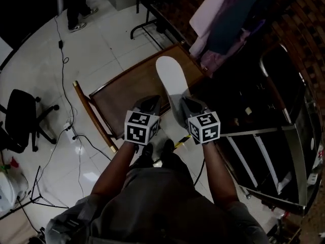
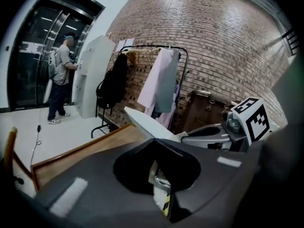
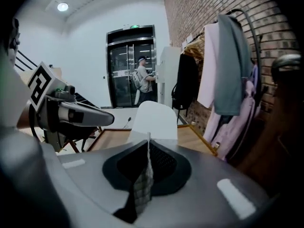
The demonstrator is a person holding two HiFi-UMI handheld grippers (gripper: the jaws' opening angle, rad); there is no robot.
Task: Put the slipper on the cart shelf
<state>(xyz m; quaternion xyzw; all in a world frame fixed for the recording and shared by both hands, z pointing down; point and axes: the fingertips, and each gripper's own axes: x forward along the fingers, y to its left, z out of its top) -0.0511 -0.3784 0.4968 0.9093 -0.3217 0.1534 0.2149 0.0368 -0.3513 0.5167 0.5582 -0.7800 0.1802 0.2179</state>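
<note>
A white slipper (image 1: 171, 78) sticks out forward from my right gripper (image 1: 187, 103), which is shut on its near end above the brown wood-framed table (image 1: 124, 98). In the right gripper view the jaws (image 3: 148, 141) pinch a thin textured edge, and the slipper's pale sole (image 3: 153, 120) rises just beyond them. My left gripper (image 1: 150, 102) hangs beside it on the left, shut with nothing in it; its own view shows the tips (image 2: 155, 140) meeting, with the slipper (image 2: 148, 123) and right gripper (image 2: 213, 134) past them. The dark metal cart (image 1: 264, 136) with its shelves stands to the right.
A clothes rack with hanging garments (image 1: 228, 19) stands behind the cart by the brick wall. A black chair (image 1: 23, 118) and cables (image 1: 66, 60) are on the white floor at left. A person (image 3: 141, 80) stands far off by glass doors.
</note>
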